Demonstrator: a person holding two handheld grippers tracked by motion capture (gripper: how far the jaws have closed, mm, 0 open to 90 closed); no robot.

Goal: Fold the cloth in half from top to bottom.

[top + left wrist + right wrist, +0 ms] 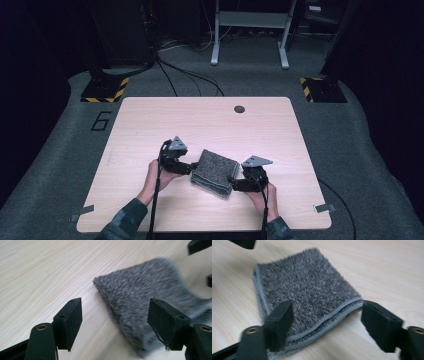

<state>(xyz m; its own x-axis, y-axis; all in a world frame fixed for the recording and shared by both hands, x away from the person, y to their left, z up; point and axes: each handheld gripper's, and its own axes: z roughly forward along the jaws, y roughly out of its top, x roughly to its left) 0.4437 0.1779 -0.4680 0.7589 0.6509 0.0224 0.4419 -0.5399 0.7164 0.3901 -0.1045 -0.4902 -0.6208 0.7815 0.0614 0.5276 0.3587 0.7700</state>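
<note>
Two grippers flanked the folded grey towel (215, 173) on the table (210, 120): left gripper (192, 168) and right gripper (231, 181), jaws apart, gripping nothing. The right gripper view showed stacked hemmed edges.

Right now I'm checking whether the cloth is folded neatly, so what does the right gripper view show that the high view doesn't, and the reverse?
The right gripper view alone shows the folded grey cloth's stacked layers with stitched hems along its near edge. The high view alone shows the whole table, both hands, the left gripper and the floor beyond. Both show the cloth lying flat on the wood, with the right gripper open at its edge.
</note>
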